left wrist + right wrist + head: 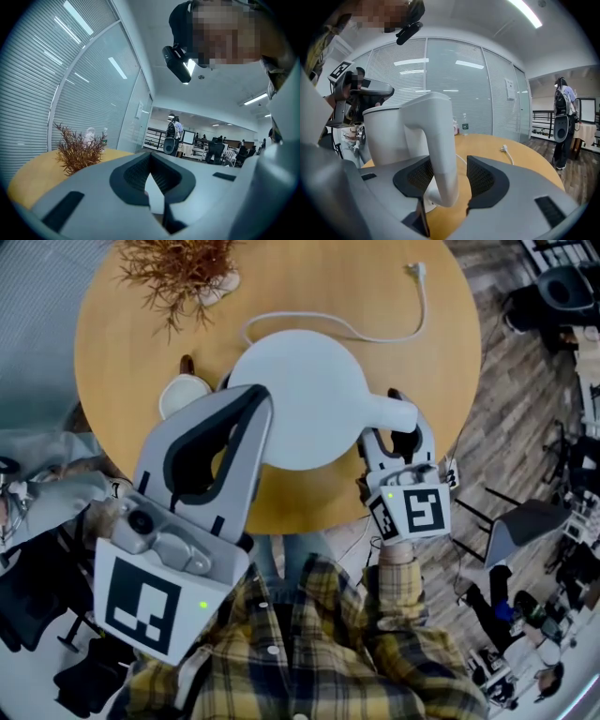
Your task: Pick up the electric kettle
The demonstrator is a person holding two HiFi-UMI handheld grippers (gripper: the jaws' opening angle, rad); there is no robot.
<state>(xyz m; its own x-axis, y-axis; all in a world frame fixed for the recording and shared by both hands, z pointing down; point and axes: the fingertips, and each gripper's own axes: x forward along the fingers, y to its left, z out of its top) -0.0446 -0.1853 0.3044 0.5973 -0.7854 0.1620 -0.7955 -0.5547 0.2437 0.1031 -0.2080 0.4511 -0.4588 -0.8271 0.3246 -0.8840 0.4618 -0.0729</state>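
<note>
The white electric kettle (295, 399) stands on the round wooden table (112, 343), seen from above, its handle (396, 413) pointing right. My right gripper (397, 434) is open with its jaws on either side of that handle. In the right gripper view the handle (438, 140) rests against the left pad, and a gap shows before the right pad (480, 176). The kettle body (386, 133) rises behind. My left gripper (255, 399) is held high over the kettle's left side, shut and holding nothing. Its fingertips (151, 157) meet in the left gripper view.
A white cord runs from the kettle to a plug (417, 271) at the table's far right. A dried plant (178, 268) stands at the back left, and a white cup (183, 393) stands left of the kettle. A chair (525, 521) is on the floor to the right.
</note>
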